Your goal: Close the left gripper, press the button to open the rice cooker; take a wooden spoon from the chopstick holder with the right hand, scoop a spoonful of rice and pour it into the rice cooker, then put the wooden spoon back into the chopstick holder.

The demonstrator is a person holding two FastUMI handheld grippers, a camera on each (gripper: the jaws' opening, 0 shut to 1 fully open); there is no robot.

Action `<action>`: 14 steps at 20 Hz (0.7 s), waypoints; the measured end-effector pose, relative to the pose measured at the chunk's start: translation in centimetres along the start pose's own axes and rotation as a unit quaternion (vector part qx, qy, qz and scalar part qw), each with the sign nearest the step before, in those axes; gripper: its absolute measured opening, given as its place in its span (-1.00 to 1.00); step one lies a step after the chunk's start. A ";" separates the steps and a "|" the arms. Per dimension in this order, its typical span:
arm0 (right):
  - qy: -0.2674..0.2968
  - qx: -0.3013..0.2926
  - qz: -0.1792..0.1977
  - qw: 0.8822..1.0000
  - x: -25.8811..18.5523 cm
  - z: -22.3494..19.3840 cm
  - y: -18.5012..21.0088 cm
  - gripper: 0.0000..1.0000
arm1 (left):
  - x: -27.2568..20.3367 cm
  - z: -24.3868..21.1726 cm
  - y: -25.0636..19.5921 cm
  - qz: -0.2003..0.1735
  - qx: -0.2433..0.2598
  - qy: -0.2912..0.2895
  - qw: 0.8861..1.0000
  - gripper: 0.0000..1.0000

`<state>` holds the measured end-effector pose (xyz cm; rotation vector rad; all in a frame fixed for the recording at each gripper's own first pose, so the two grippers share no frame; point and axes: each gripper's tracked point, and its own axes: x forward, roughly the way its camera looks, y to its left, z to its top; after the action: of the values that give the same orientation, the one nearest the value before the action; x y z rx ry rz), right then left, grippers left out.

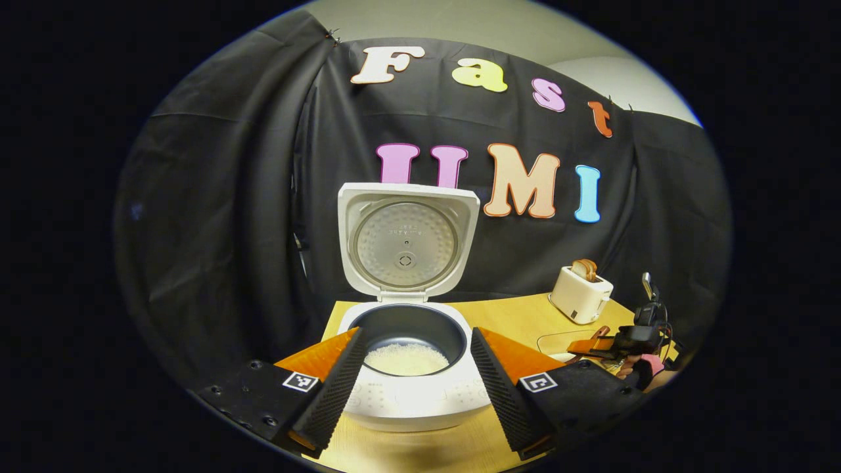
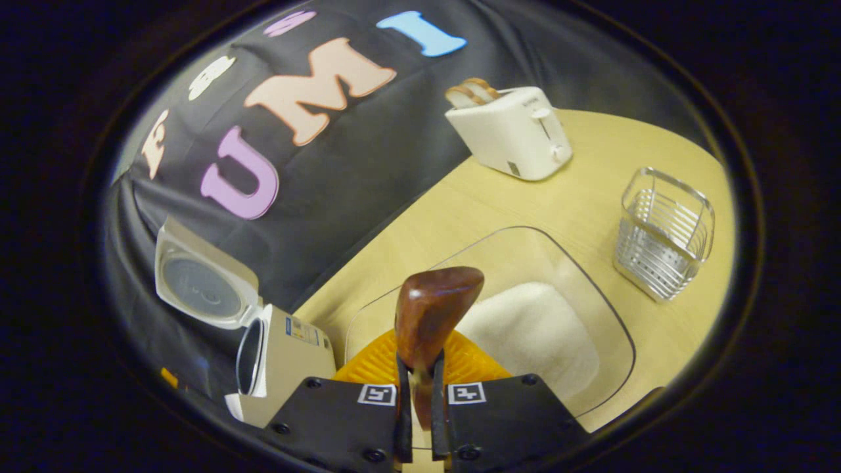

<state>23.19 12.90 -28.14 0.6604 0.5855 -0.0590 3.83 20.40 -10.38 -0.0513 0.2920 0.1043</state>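
Note:
The white rice cooker (image 1: 414, 401) stands open with its lid (image 1: 406, 240) upright. White rice (image 1: 407, 359) lies in its dark inner pot. My left gripper (image 1: 410, 387) is open, its fingers flanking the cooker's front without touching it. My right gripper (image 2: 420, 394) is shut on the handle of the wooden spoon (image 2: 435, 309). The spoon's bowl points forward over the clear glass dish (image 2: 591, 295), above a heap of rice (image 2: 532, 335). I see no rice on the spoon. The wire chopstick holder (image 2: 663, 233) stands empty to the right. The right gripper (image 1: 617, 345) also shows far right in the left gripper view.
A white toaster (image 2: 512, 131) with bread slices stands at the back of the wooden table (image 2: 473, 197), also seen as the toaster (image 1: 579, 293) right of the cooker. In the right gripper view the open cooker (image 2: 276, 348) sits to the left of the dish.

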 end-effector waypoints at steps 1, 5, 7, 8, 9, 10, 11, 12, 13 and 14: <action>0.002 0.022 0.001 1.000 0.1 0.1 -0.3 -0.74 | 0.0 -0.1 0.0 0.000 0.001 0.000 1.000 0.89; -0.008 0.111 0.022 0.994 -0.5 1.5 -1.0 -0.71 | -0.3 0.2 -0.2 -0.001 0.004 -0.002 1.000 0.89; -0.013 0.145 0.033 0.989 -0.6 2.3 -1.1 -0.74 | -0.5 0.4 -0.3 -0.002 0.008 -0.003 1.000 0.89; -0.015 0.157 0.038 0.987 -0.9 2.5 -0.9 -0.71 | -0.6 0.4 -0.3 -0.002 0.010 -0.004 1.000 0.89; -0.016 0.169 0.044 0.985 -1.3 2.8 -0.9 -0.71 | -0.7 0.6 -0.4 -0.003 0.013 -0.006 1.000 0.89; -0.016 0.181 0.049 0.982 -1.8 2.9 -0.6 -0.71 | -0.8 0.8 -0.5 -0.005 0.014 -0.008 1.000 0.89; -0.017 0.194 0.056 0.979 -2.2 3.2 -0.3 -0.71 | -0.9 0.9 -0.7 -0.006 0.016 -0.009 1.000 0.89; -0.018 0.209 0.065 0.976 -2.5 3.5 0.0 -0.71 | -0.9 1.0 -0.7 -0.007 0.018 -0.010 1.000 0.89; -0.020 0.225 0.075 0.971 -2.9 4.0 0.2 -0.71 | -1.0 1.1 -0.9 -0.009 0.019 -0.011 1.000 0.89; -0.023 0.242 0.084 0.966 -3.4 4.4 0.4 -0.71 | -1.1 1.2 -1.1 -0.011 0.020 -0.013 1.000 0.89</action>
<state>22.62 10.18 -23.31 1.1787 0.4699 -0.0578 3.21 19.32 -8.85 -0.0142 0.2675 0.0764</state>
